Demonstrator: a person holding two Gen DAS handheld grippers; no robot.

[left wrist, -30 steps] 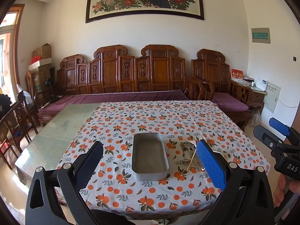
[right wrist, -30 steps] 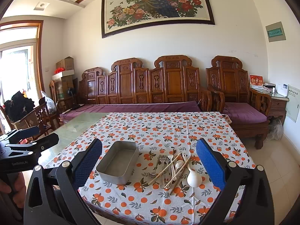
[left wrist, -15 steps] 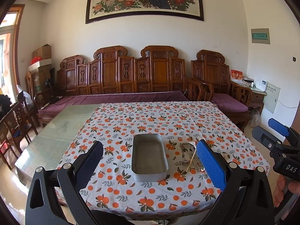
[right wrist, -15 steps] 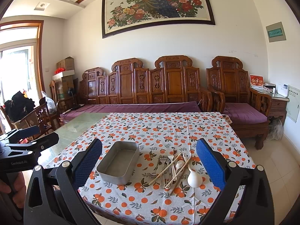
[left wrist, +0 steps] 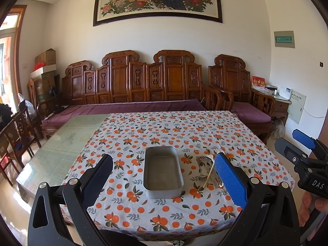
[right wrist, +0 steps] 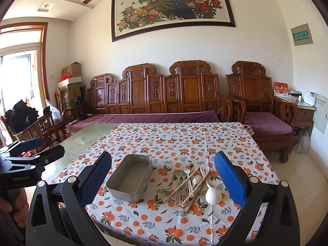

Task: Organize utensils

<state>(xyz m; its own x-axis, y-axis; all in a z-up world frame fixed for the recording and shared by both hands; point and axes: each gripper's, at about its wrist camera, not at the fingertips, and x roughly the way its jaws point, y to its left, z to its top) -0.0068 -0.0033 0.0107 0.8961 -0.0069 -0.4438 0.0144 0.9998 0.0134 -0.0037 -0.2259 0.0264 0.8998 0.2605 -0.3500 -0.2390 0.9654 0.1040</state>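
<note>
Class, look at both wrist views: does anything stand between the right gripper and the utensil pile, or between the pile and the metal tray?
Nothing visible does. The right gripper is open above the utensil pile, and only bare tablecloth separates it from the empty metal tray.

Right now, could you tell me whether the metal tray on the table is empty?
Empty. The metal tray shows only its bare floor in both views; the utensils lie on the tablecloth beside it.
</note>
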